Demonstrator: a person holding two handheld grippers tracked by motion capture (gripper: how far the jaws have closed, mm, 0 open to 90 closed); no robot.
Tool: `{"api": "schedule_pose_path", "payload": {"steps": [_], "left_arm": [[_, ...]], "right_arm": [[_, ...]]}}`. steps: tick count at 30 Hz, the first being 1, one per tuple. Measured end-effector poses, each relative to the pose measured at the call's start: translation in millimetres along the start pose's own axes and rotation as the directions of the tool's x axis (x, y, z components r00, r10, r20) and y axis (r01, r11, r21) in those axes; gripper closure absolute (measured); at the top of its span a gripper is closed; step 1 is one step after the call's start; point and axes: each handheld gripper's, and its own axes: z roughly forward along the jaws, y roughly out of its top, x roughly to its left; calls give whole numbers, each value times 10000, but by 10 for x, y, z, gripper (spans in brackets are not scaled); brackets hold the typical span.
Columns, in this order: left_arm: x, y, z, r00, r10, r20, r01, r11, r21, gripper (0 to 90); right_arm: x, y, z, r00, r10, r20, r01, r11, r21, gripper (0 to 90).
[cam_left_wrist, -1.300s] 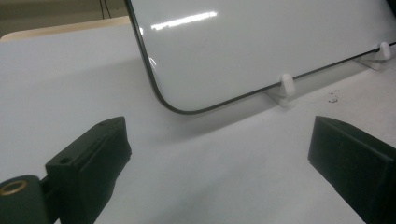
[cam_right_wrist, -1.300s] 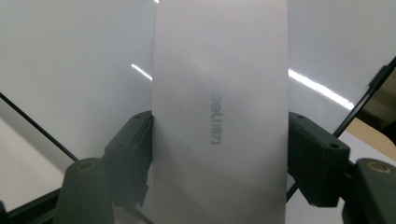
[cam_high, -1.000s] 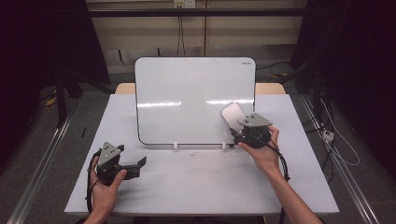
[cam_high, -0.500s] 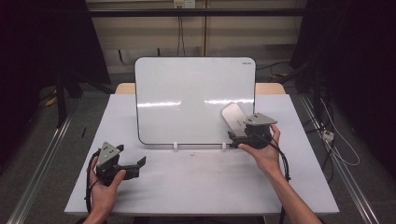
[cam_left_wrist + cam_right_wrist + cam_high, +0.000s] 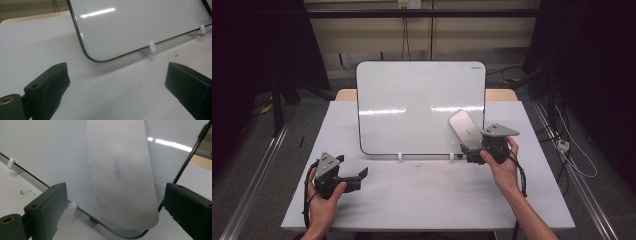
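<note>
A white whiteboard [image 5: 412, 100] [image 5: 140, 22] [image 5: 37, 145] stands tilted back on small white feet at the table's middle. A pale grey oblong eraser [image 5: 464, 129] [image 5: 120, 175] clings to its lower right corner. My right gripper [image 5: 471, 152] [image 5: 112, 205] points at that corner. Its jaws have just been opening and now stand wide on either side of the eraser without pressing it. My left gripper [image 5: 359, 176] [image 5: 116, 85] rests open on the table [image 5: 427, 200] at the front left, with nothing between its jaws, aimed toward the board's lower left corner.
Two white feet [image 5: 399, 157] [image 5: 151, 46] hold the board's bottom edge. Small dark crumbs [image 5: 176, 52] [image 5: 25, 192] lie on the table in front of the board. Cables [image 5: 572, 155] trail on the floor to the right, past the table's edge.
The right gripper's jaws have spread apart off the eraser, which stays on the board. The left hand has kept still.
</note>
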Motion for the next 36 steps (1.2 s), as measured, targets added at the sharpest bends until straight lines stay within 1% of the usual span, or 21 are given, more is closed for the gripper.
{"api": "schedule_pose_path", "payload": {"steps": [4, 5, 7, 8, 10, 13, 14, 15, 18, 21, 27, 29, 31, 32, 34, 36], "left_arm": [[3, 3, -1, 10000, 21, -42, -21, 10000, 28, 50], [-1, 2, 2, 10000, -45, -47, 45, 10000, -10, 50], [4, 2, -2, 10000, -16, -78, 17, 10000, 39, 52], [-1, 2, 2, 9999, -113, -83, 113, 9999, -39, 52], [4, 4, 1, 9999, -66, -119, 66, 10000, 6, 52], [-1, 3, -1, 9998, -158, -141, 157, 9999, -52, 52], [-1, 3, -2, 9997, -194, -145, 193, 9998, -52, 52], [10, 5, -11, 9998, -135, -118, 136, 9999, 50, 52], [11, -1, -8, 9995, -208, -228, 206, 9998, -76, 52], [13, -1, -16, 9993, -264, -280, 261, 9996, -124, 52], [21, 0, -24, 9992, -201, -347, 200, 9998, -31, 51], [9, -7, -19, 9986, -369, -371, 365, 9993, -109, 50], [19, -7, -18, 9990, -261, -366, 261, 9997, 19, 50], [11, -5, -13, 9987, -346, -368, 343, 9994, -78, 50], [9, 2, -21, 9990, -251, -374, 249, 9997, -72, 50], [9, -3, -15, 9987, -364, -351, 360, 9993, -106, 50]], "right_arm": [[-27, -54, -57, 9999, 98, 124, -98, 9999, -32, 54], [-32, -67, -70, 9998, 112, 154, -112, 9999, -34, 54], [-37, -97, -100, 9995, 169, 254, -168, 9998, -51, 56], [-36, -111, -113, 9995, 173, 267, -171, 9998, -59, 56], [-33, -135, -138, 9993, 174, 323, -172, 9998, -69, 57], [-26, -177, -180, 9992, 192, 341, -191, 9998, -25, 60], [-21, -198, -195, 9991, 219, 351, -219, 9998, -11, 60], [-19, -222, -208, 9991, 209, 381, -209, 9998, -8, 60], [-20, -311, -246, 9984, 247, 518, -249, 9997, 32, 73], [-29, -404, -289, 9977, 353, 576, -358, 9993, 69, 77], [-60, -549, -389, 9957, 633, 674, -646, 9978, 175, 79], [-52, -611, -426, 9947, 728, 721, -737, 9972, 93, 82], [-41, -662, -455, 9937, 814, 766, -818, 9966, 21, 87], [-35, -675, -470, 9939, 794, 769, -798, 9968, 9, 88], [-29, -694, -504, 9931, 903, 751, -899, 9959, -82, 87], [-21, -734, -516, 9928, 916, 769, -917, 9958, -25, 82]]}}
